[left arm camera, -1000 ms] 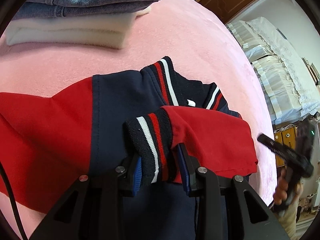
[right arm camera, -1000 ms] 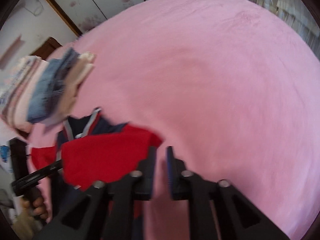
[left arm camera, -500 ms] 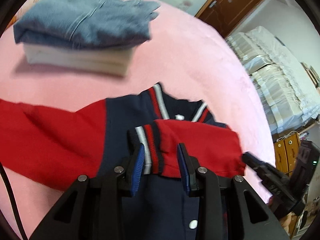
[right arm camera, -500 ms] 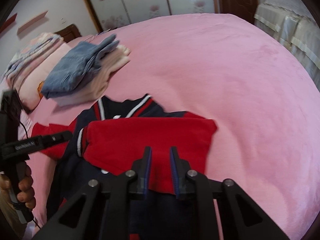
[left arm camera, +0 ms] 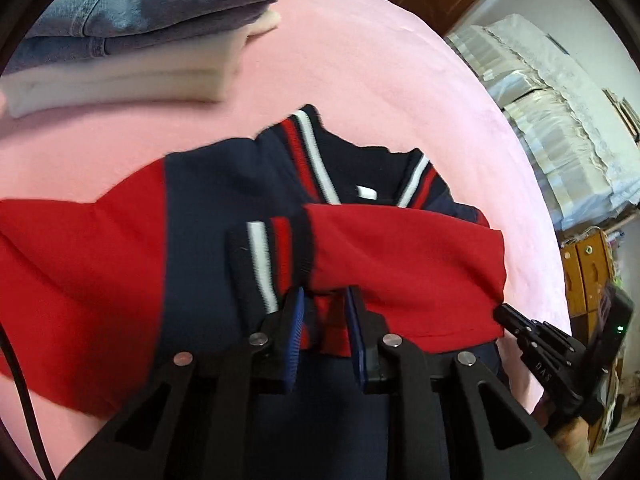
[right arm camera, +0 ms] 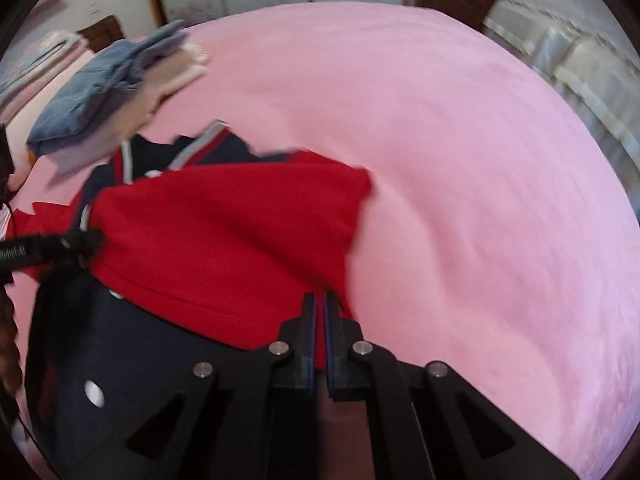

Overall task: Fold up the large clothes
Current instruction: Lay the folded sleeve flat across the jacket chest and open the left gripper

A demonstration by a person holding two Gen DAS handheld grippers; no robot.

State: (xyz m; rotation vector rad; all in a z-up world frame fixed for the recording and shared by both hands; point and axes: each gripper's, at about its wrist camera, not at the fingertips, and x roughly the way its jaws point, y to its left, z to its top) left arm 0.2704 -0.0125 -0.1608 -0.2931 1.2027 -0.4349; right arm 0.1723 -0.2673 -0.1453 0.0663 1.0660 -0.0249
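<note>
Left hand-held gripper (left arm camera: 324,300), near centre: its blue pads are closing on the red sleeve (left arm camera: 400,264) just behind the striped cuff (left arm camera: 272,256), a fold of red cloth between them. Right hand-held gripper (right arm camera: 319,300): jaws nearly together, pinching the near edge of the same sleeve at its folded right end, a sliver of red showing between the pads. Jacket (right arm camera: 120,340): navy body with white buttons, lying flat on the pink bed (right arm camera: 460,160), collar toward the far side; the held sleeve is folded across the chest, the other red sleeve (left arm camera: 80,280) stretches out to the left. Folded clothes (left arm camera: 132,40), denim on top of white, are stacked at far left, apart from the jacket.
</note>
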